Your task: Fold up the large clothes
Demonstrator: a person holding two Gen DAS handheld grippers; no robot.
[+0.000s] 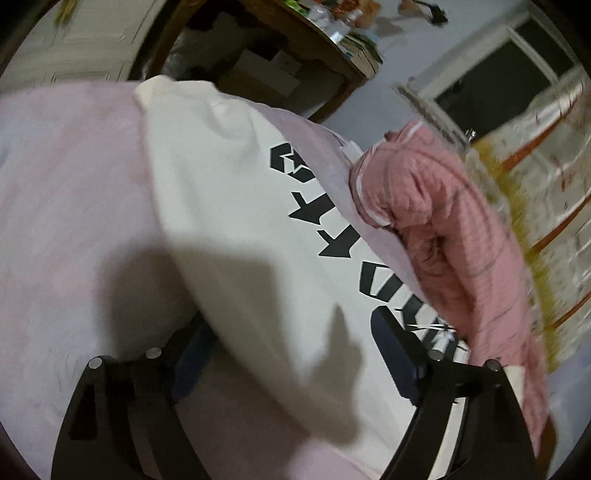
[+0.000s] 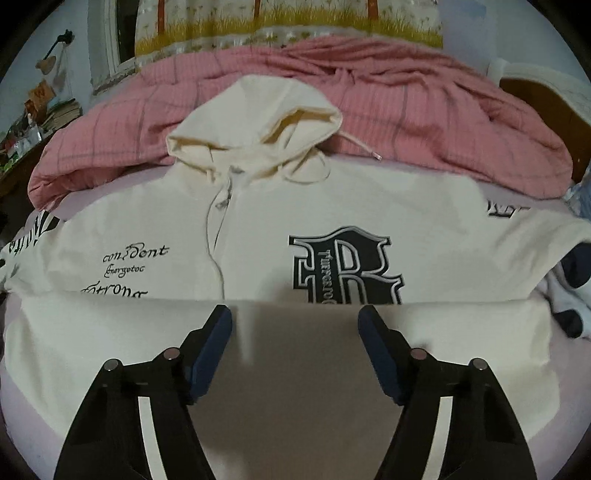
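The cream fleece hoodie (image 2: 258, 221) lay flat on the pale pink sheet (image 1: 55, 184), hem folded up, beside a rumpled pink quilt (image 2: 424, 110), while left gripper (image 1: 291, 347) and right gripper (image 2: 295, 332) hovered wide-jawed, gripping nothing.

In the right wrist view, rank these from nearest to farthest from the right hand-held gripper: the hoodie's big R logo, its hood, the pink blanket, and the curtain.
1. R logo: just beyond the right hand-held gripper, slightly right.
2. Hood: farther up the hoodie, centre-left.
3. Pink blanket: bunched behind the hood, across the bed.
4. Curtain: at the very back, top of view.
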